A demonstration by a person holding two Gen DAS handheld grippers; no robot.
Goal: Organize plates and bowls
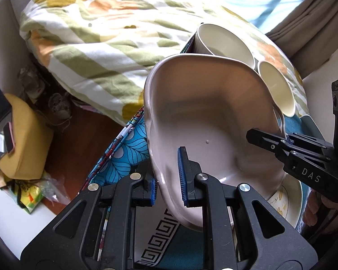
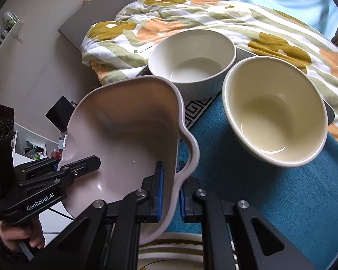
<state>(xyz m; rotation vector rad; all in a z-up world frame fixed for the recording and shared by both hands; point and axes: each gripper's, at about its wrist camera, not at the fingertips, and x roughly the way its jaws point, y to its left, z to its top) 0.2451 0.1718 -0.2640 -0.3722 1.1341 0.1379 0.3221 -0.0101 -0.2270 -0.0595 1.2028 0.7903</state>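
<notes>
While I hold the pink dish (image 2: 124,135) tilted above the blue cloth (image 2: 247,191), my left tongs (image 1: 169,180) and right tongs (image 2: 170,191) each pinch opposite rims, neither nearer. Its long axis runs from lower frame toward the upper centre, hollow facing up at me; the white bowl (image 2: 191,60) and cream bowl (image 2: 275,110) wait upper right.
</notes>
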